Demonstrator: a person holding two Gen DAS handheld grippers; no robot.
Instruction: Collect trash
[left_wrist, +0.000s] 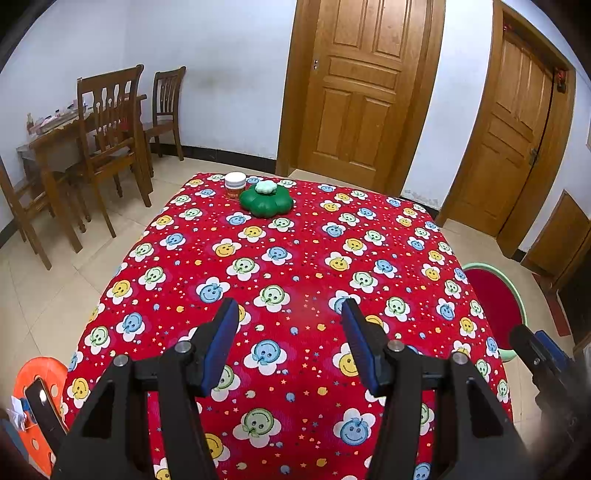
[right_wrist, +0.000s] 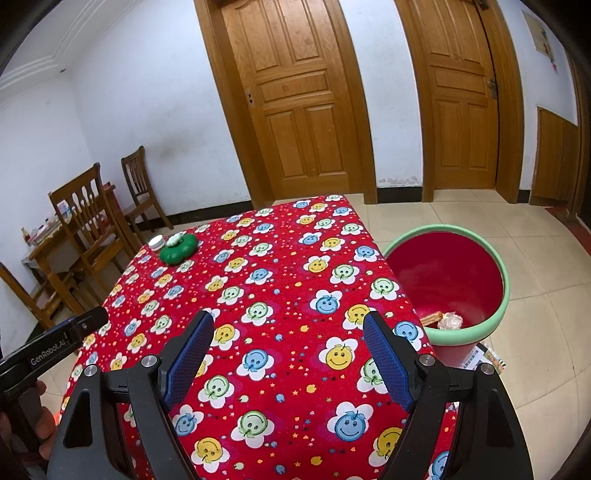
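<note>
Both claws are hovering over the counter (left_wrist: 295, 236), left claw (left_wrist: 290, 315) and right claw (right_wrist: 288, 328) gaping, gripping nothing. Trash (right_wrist: 441, 320) is lying in the bin (right_wrist: 476, 332) beside the counter, its long wrapper pointing toward the counter.

Two grippers (left_wrist: 290, 310) (right_wrist: 288, 325); one jar (left_wrist: 235, 185); one green box (left_wrist: 266, 201); one bin (right_wrist: 448, 288); two doors (left_wrist: 360, 86).
</note>
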